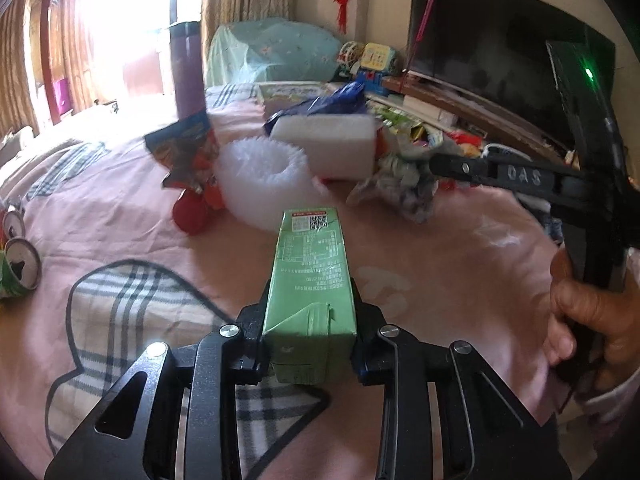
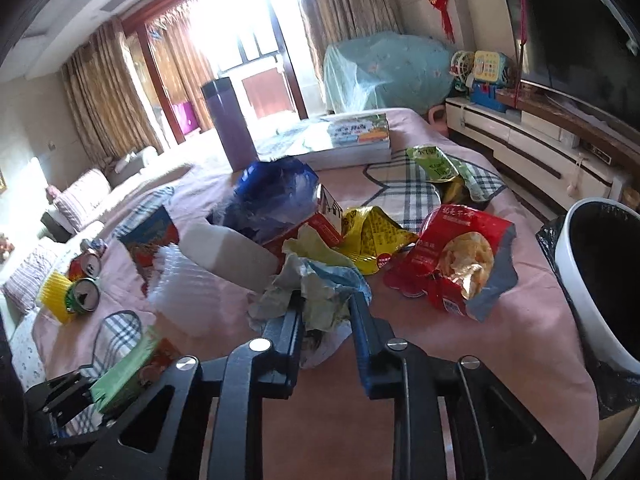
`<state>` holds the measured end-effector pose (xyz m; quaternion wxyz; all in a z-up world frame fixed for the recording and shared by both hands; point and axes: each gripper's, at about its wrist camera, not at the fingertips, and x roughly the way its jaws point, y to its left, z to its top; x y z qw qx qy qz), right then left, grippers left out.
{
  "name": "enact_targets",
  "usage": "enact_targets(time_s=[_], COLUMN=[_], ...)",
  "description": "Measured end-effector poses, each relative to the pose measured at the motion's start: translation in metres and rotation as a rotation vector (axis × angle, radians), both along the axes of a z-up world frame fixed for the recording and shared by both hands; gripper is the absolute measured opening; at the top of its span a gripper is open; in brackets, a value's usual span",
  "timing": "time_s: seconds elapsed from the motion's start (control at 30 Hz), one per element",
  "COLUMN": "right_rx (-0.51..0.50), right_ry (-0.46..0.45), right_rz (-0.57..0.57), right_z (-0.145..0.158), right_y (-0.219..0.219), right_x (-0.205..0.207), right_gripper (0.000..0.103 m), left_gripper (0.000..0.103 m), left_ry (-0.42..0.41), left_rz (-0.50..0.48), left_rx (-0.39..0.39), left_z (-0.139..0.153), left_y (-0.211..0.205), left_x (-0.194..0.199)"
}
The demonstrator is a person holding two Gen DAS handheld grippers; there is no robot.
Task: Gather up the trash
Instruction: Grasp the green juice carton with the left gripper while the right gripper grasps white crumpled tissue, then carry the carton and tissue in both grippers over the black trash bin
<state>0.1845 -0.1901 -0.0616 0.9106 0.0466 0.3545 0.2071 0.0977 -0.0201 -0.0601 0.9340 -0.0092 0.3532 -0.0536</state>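
Left gripper clamped tight on green rectangular drink carton, lying lengthwise for side grip. Right gripper pinched crumpled pale plastic wrapper. Both on pink cloth-covered table; white round bin beside, likely destination.

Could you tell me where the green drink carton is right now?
The green drink carton sits clamped between the left gripper fingers, low centre in the left wrist view, over the pink blanket, nearer the camera than the white foam wrap.
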Motion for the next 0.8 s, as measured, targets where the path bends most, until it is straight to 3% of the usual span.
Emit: enact_targets(time_s=[0.1, 0.4, 0.8], right_rx=[0.024, 0.088, 0.087], right_ry=[-0.013, -0.028, -0.061], right_rz=[-0.011, -0.166, -0.405], right_z=[0.006, 0.019, 0.032], right_y=[-0.013, -0.092, -0.191], right_x=[-0.014, -0.049, -0.046], right_gripper=[0.012, 0.011, 0.011], left_gripper=[0.029, 0.029, 0.029], left_ry=[-0.030, -0.035, -0.017], left_rz=[-0.041, -0.172, -0.341], left_rx=[-0.010, -0.032, -0.066], left_z=[0.009, 0.020, 0.036], left_y=[-0.014, -0.065, -0.151], left_x=[-0.002, 0.013, 0.057])
